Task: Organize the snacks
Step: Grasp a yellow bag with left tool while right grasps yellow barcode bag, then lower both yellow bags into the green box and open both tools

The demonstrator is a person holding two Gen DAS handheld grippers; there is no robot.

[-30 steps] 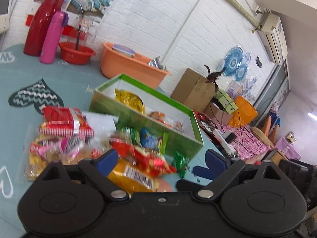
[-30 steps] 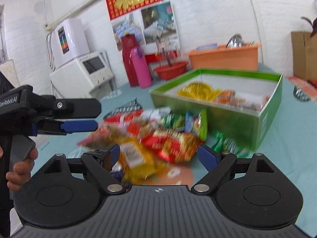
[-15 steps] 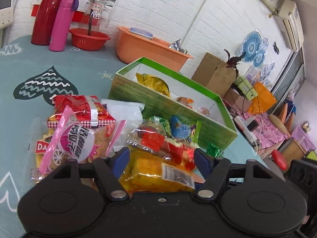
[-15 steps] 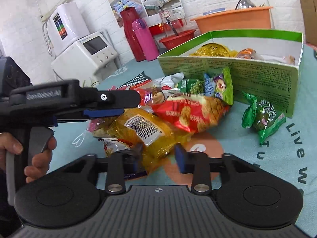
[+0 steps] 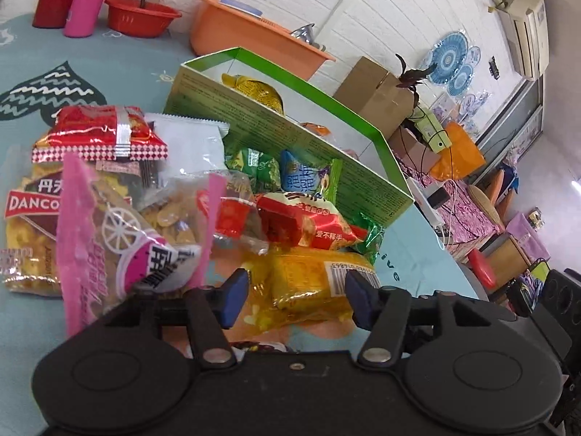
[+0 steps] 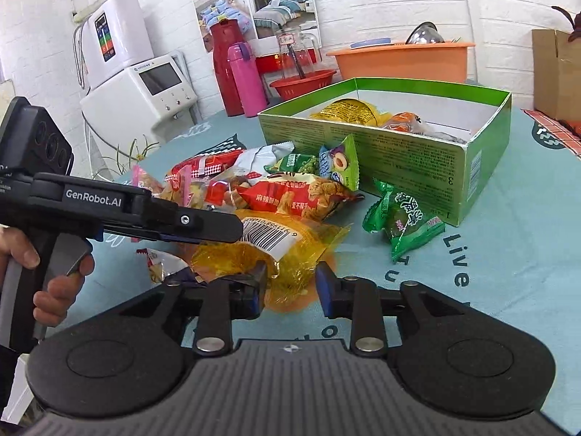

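Observation:
A pile of snack packets lies on the teal tablecloth in front of an open green box (image 5: 290,138) (image 6: 399,160) that holds a few snacks. Nearest in the pile is a yellow packet (image 5: 308,279) (image 6: 276,250) with a barcode label. My left gripper (image 5: 296,298) (image 6: 218,230) straddles it with its jaws closing, the pads not pressing. My right gripper (image 6: 292,289) has the packet's near end between its jaws, which are opening a little. A red packet (image 5: 305,225) (image 6: 301,196) lies behind it. A small green packet (image 6: 403,221) lies apart by the box.
A pink packet (image 5: 109,225) and a red one (image 5: 98,130) lie left in the pile. A red flask (image 6: 225,69), pink bottle (image 6: 247,76), red bowl (image 6: 301,83) and orange basin (image 6: 399,60) stand behind the box. The table's edge (image 5: 443,254) runs right.
My left gripper came down and forward until the yellow packet lay between its fingers. My right gripper narrowed from wide open around the packet's end, then widened slightly.

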